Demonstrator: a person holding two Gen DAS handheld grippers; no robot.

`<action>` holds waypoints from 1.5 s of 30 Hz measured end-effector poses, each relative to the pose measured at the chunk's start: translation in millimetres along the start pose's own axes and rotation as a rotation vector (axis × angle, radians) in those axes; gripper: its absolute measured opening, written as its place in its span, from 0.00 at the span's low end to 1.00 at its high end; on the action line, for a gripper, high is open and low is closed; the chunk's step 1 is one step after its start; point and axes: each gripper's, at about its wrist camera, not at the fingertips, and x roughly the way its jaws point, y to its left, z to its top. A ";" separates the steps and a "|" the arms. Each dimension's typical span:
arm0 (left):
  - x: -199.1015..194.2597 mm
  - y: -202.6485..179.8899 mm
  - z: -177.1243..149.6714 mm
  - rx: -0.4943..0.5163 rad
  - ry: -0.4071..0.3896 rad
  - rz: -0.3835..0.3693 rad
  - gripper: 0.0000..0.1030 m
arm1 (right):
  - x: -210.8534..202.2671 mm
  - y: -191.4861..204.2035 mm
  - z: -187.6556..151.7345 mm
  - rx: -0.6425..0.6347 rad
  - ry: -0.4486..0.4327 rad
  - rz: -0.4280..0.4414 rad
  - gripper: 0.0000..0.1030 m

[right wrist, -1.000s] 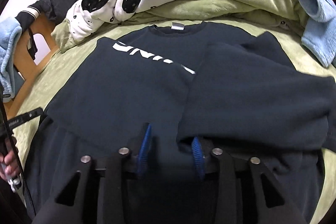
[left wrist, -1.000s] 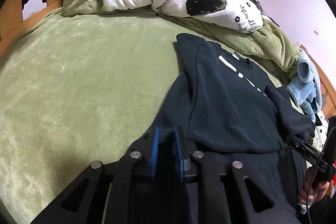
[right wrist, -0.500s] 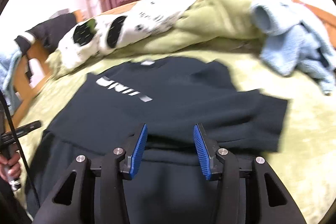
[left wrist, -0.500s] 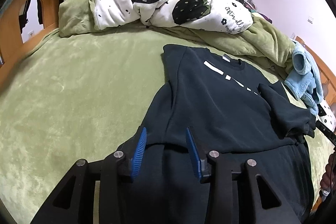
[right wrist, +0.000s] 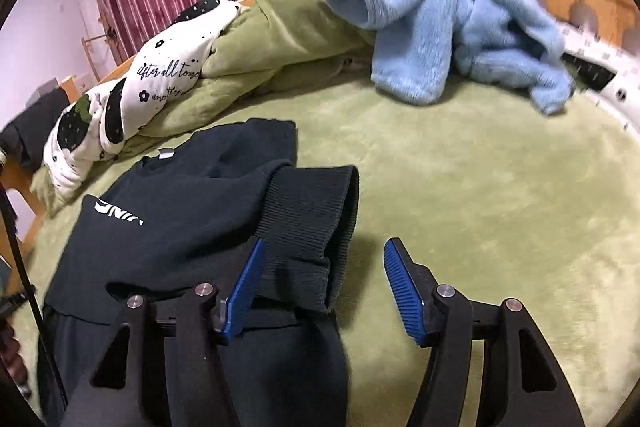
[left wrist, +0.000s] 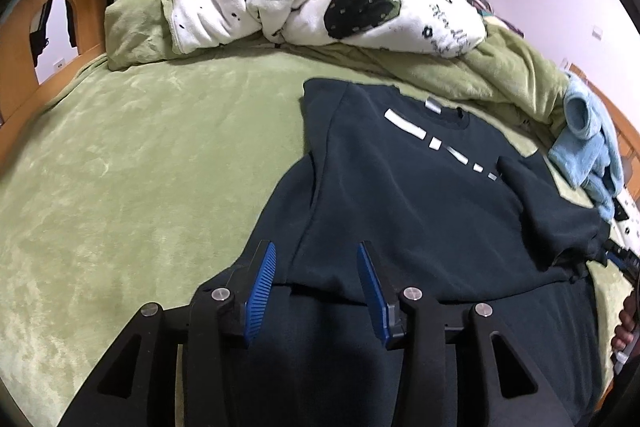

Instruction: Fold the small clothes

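A dark navy sweatshirt (left wrist: 408, 195) with white lettering lies flat on the green bed blanket (left wrist: 140, 155), sleeves folded across its body. My left gripper (left wrist: 316, 263) is open above the sweatshirt's left lower part, holding nothing. My right gripper (right wrist: 322, 259) is open at the sweatshirt's (right wrist: 192, 211) right edge. The ribbed sleeve cuff (right wrist: 308, 223) lies just inside its left finger, not pinched.
A white blanket with black strawberry print (left wrist: 320, 7) and a bunched green quilt (left wrist: 520, 67) lie at the far side. A light blue fleece garment (right wrist: 452, 27) lies at the right. The wooden bed frame (left wrist: 20, 39) borders the left.
My left gripper opened and let go of the sweatshirt, then drew back. My right gripper stayed open and swung right, to the cuff at the sweatshirt's edge.
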 end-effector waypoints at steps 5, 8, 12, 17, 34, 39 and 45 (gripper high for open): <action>12.2 1.6 -2.3 -0.003 0.039 -0.003 0.39 | 28.8 0.9 -0.4 0.026 0.052 0.004 0.60; 10.9 3.1 -1.9 -0.004 0.039 -0.013 0.39 | 39.2 4.4 0.2 0.048 0.075 0.041 0.52; 7.7 7.2 -3.0 -0.014 0.038 -0.030 0.39 | 33.5 20.8 6.6 0.021 0.025 0.010 0.24; -0.8 14.2 -2.6 -0.030 0.025 -0.045 0.39 | 9.8 46.2 16.2 -0.003 -0.040 0.059 0.05; -29.6 59.1 -1.4 -0.113 -0.026 -0.059 0.39 | -57.7 248.9 3.0 -0.210 -0.081 0.356 0.06; -36.1 58.1 0.7 -0.110 -0.043 -0.078 0.39 | -53.2 282.3 -22.8 -0.300 -0.033 0.401 0.21; -34.0 35.9 -5.8 -0.069 -0.014 -0.144 0.40 | -57.6 255.3 -25.3 -0.321 -0.059 0.334 0.23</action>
